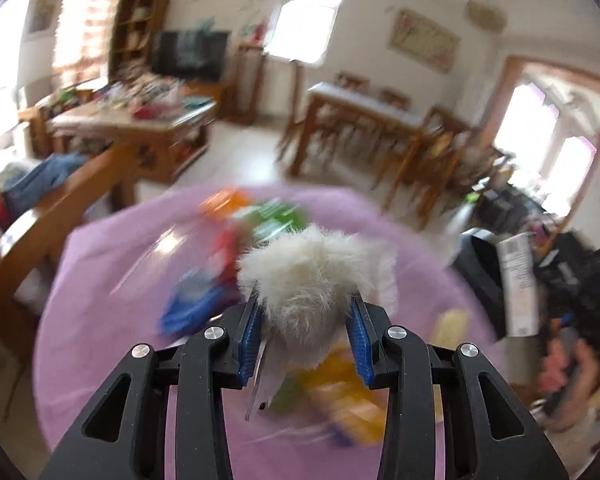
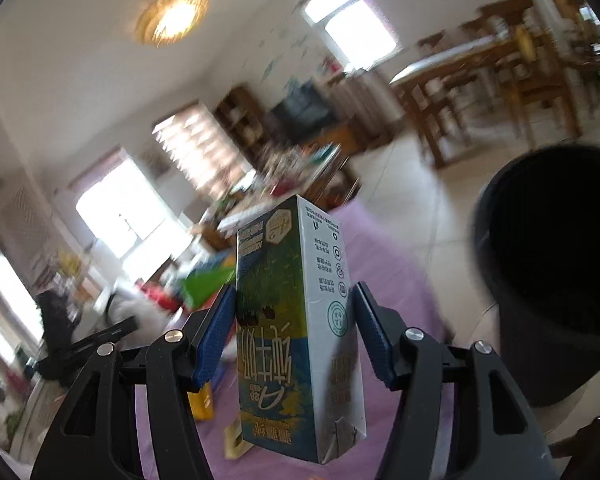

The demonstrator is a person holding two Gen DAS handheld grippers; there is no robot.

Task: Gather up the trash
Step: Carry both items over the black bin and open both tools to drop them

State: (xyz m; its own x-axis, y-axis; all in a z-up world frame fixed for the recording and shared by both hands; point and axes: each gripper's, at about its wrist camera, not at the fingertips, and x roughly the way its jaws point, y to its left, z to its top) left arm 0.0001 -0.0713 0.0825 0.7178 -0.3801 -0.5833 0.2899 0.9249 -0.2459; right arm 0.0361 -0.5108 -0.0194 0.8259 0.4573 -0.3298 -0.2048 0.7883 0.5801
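My left gripper (image 1: 306, 300) is shut on a white fluffy ball (image 1: 308, 264), which bulges out past the blue pads; a grey tag (image 1: 266, 380) hangs under it. Below it, blurred wrappers lie on a purple cloth (image 1: 120, 280): a blue one (image 1: 192, 308), a green one (image 1: 280, 216) and an orange-yellow one (image 1: 348, 396). My right gripper (image 2: 296, 292) is shut on a green, blue and white milk carton (image 2: 300, 320), held upside down. A black bin (image 2: 548, 280) stands to its right, mouth towards the camera. The carton (image 1: 516, 284) also shows at the right of the left wrist view.
A wooden sofa arm (image 1: 60, 216) borders the purple cloth on the left. Beyond it stand a cluttered wooden coffee table (image 1: 140, 124) and a dining table with chairs (image 1: 364, 108). Pale floor tiles (image 2: 420, 184) lie between the cloth and the furniture.
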